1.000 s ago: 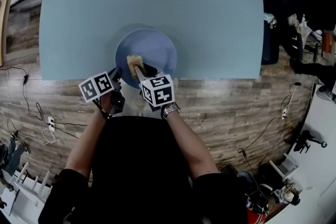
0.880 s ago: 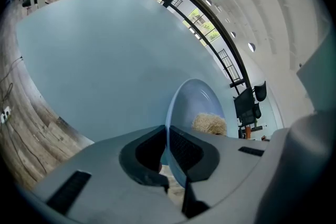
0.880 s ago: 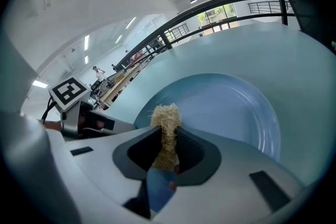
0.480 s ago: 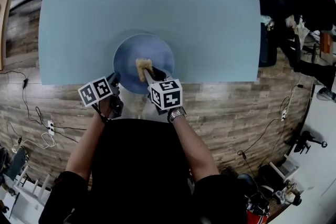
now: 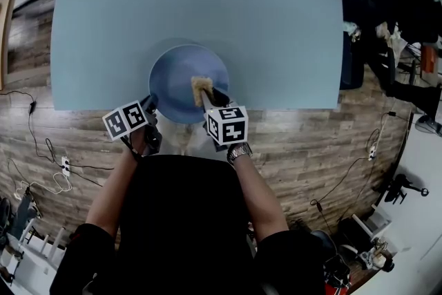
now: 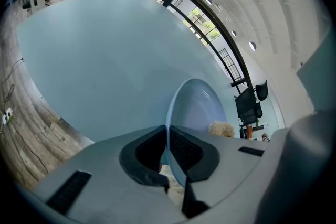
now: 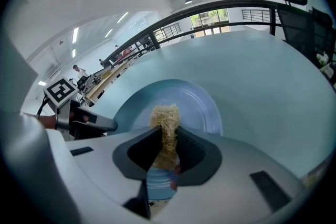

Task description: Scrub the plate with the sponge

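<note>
plate [image 5: 173,79] in left gripper [image 6: 167,150], sponge [image 7: 165,118] in right gripper [image 7: 167,148]

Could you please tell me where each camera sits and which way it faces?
Head view: on the person's head, facing steeply down at table, plate, left gripper, right gripper; forearms show.
Left gripper view: on the left gripper, facing along jaws shut on the plate's rim.
Right gripper view: on the right gripper, facing along jaws shut on the sponge; left gripper shows too.
All share plate and sponge.

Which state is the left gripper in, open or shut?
Shut: the left gripper clamps the plate by its near rim, with both pads pressed against the thin blue edge.
</note>
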The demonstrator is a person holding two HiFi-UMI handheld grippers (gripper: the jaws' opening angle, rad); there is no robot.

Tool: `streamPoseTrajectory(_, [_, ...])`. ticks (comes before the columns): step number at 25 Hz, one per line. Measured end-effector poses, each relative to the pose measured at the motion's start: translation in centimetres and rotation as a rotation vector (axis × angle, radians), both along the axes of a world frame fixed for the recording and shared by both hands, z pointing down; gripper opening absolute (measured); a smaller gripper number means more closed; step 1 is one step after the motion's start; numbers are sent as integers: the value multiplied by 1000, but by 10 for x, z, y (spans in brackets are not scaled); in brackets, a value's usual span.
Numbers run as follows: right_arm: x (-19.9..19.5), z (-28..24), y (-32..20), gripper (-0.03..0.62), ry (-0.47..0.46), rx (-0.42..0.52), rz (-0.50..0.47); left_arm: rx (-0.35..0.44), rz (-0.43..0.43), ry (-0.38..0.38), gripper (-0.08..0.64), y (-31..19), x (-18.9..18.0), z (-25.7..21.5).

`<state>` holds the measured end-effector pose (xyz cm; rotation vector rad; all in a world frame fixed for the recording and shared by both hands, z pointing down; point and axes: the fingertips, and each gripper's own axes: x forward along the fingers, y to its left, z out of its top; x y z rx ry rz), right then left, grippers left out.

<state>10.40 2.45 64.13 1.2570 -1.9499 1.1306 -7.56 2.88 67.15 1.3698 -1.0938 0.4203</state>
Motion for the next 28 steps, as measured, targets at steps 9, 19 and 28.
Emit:
streamPoseTrajectory(9, [28, -3, -2, 72, 110, 17, -12, 2, 0, -7, 20, -1, -2, -1])
streamPoseTrajectory(19, [40, -6, -12, 72, 172, 39, -32, 1, 0, -12, 20, -1, -2, -1])
streamPoseTrajectory(28, [21, -28, -24, 72, 126, 125, 2, 4, -52, -8, 20, -1, -1, -2])
